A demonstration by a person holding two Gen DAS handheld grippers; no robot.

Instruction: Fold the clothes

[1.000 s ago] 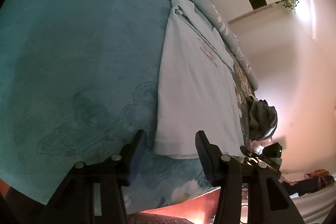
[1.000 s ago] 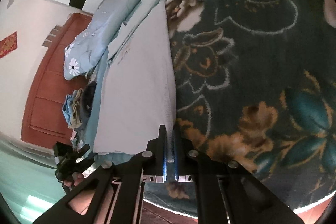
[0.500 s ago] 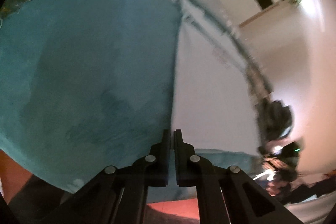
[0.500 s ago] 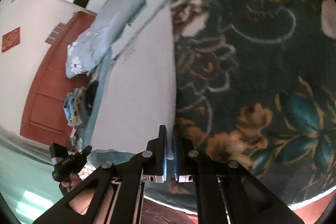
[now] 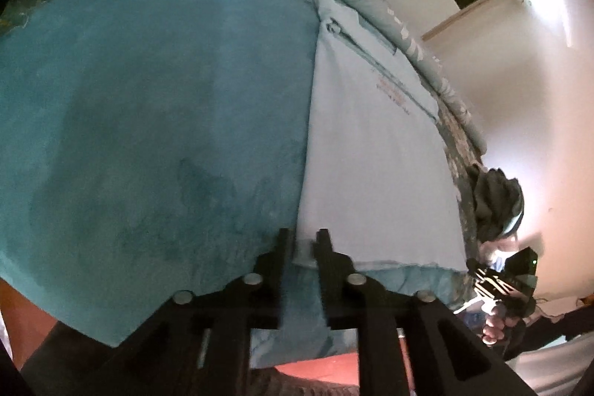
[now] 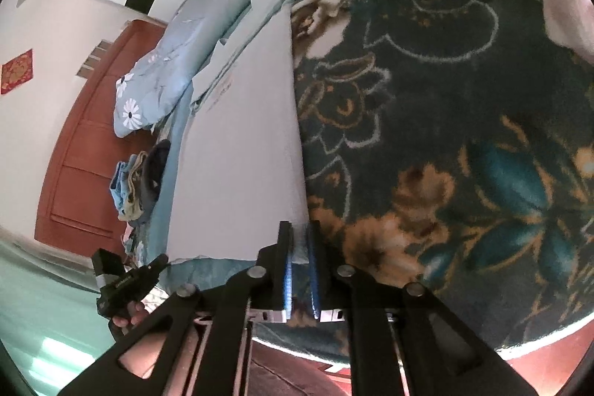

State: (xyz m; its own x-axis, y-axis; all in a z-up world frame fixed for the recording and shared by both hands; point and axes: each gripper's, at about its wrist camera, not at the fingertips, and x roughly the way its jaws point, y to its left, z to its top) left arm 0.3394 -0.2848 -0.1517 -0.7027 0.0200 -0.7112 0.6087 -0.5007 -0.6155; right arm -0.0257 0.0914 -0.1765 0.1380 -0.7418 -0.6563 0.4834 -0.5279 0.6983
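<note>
Your left gripper (image 5: 303, 247) and right gripper (image 6: 300, 240) each pinch a near hem corner of the shirt (image 5: 371, 154); it runs lengthwise away, collar probably far.

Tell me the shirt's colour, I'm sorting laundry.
Pale blue shirt, clearest in the left wrist view.

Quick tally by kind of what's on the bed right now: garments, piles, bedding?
Pale blue shirt laid flat, hem corners pinched by left gripper and right gripper: 1
Heaps of other clothes: 1
Floral blue duvet roll: 1
Total: 3
</note>
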